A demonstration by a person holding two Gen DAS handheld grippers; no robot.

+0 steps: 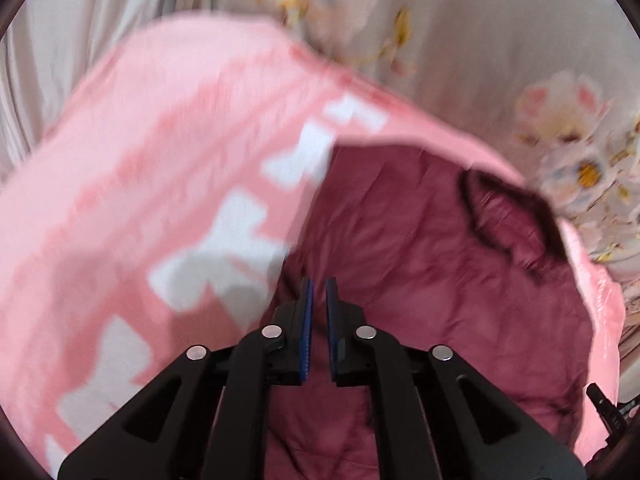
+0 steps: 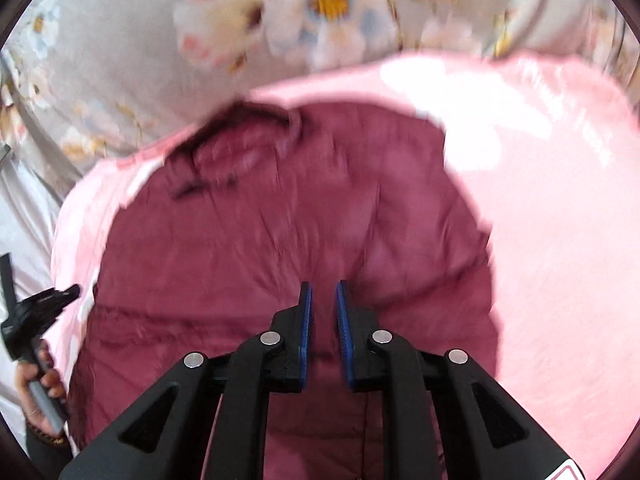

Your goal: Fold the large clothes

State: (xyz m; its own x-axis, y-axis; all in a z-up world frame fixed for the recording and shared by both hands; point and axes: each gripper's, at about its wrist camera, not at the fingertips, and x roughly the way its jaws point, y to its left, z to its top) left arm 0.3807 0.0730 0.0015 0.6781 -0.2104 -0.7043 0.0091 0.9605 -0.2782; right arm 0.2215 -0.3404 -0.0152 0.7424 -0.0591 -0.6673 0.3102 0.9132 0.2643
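Through the left wrist camera, the left tool (image 1: 319, 292) is seen above a dark maroon padded garment (image 1: 420, 280) with a darker trimmed collar or hood opening (image 1: 516, 216) toward the far right. A narrow gap stands between its blue pads (image 1: 307, 320) and nothing is caught in it; no cloth is gripped. A light pink sheet with white block patterns (image 1: 168, 184) covers the left half of the view, its edge lapping over the garment, heavily blurred. Beyond it lies a grey floral bedspread (image 1: 480, 40). The risk judged here: the pink sheet's loose edge lies just beside the pads, so a closing pinch could take the sheet along with, or instead of, the maroon fabric.

Through the right wrist camera, the right tool (image 2: 323, 294) is also slightly parted and empty, poised over the middle of the same maroon garment (image 2: 260, 248), which is spread on the pink sheet (image 2: 560, 260) on the bed. The left tool (image 2: 44, 304) is glimpsed at the left edge, held by a hand (image 2: 40, 376). From this central position, only a ridge of the slippery padding could be pinched, not a hem or sleeve; a fold begun there would likely bunch or slide free. Blur hides the seams, so the garment's edges cannot be placed with certainty.
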